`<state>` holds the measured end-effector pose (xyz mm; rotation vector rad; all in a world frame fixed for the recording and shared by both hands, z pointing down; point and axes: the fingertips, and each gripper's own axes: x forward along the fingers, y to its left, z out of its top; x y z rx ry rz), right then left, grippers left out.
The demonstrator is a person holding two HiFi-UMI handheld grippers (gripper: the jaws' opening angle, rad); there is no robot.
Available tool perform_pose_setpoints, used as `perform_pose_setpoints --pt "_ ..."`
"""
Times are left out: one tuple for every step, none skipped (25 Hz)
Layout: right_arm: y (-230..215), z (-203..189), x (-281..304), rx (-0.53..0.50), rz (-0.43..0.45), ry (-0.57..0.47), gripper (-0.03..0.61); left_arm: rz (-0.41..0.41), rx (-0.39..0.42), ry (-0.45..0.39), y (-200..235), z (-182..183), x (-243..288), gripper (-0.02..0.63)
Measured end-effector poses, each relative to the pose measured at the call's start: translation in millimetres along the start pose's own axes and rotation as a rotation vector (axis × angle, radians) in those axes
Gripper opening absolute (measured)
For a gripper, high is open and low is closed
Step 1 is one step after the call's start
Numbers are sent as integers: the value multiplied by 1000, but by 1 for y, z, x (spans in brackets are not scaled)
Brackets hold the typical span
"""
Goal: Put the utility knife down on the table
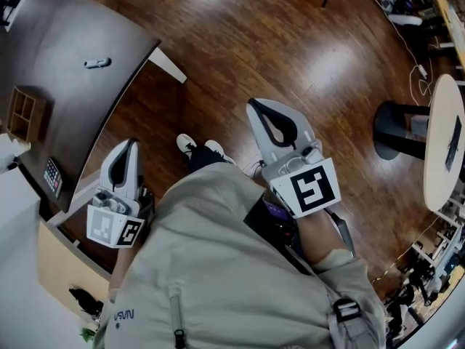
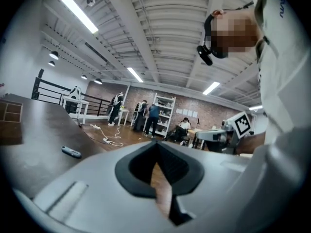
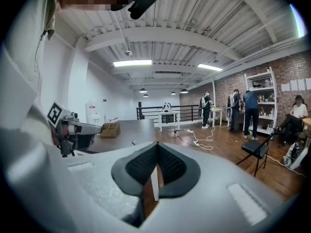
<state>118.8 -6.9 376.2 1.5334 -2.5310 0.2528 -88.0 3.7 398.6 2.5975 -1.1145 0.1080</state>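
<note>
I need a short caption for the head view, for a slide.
The knife lies on the table; the left gripper and right gripper are shut and empty, away from it.

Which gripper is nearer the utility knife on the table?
Left. The left gripper hangs by the table edge, short of the utility knife; the right gripper is over the wooden floor, farther right.

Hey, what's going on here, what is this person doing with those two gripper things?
A person stands beside a dark table with a gripper in each hand. The utility knife lies flat on the table, and nothing is touching it. The left gripper and the right gripper are both held close to the person's body, away from the knife, with their fingers shut and nothing between them. The put-down looks done.
</note>
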Motion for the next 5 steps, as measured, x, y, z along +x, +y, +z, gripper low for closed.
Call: perform_pose_setpoints --pt "0 0 -8 0 3 3 -2 -2 -3 -4 -9 -1 1 -15" --pt "-1 -1 -19 -6 5 8 -2 -5 -5 -10 -20 -2 3 -15" --pt "-4 -3 -32 -17 7 18 -2 -9 -8 -16 -32 -2 6 -15" --pt "-7 -5 -45 -30 7 30 -2 -14 -10 -22 -44 -1 9 -15" --pt "-10 -7 -58 -43 7 42 -2 -19 -13 -29 -57 -1 12 -15"
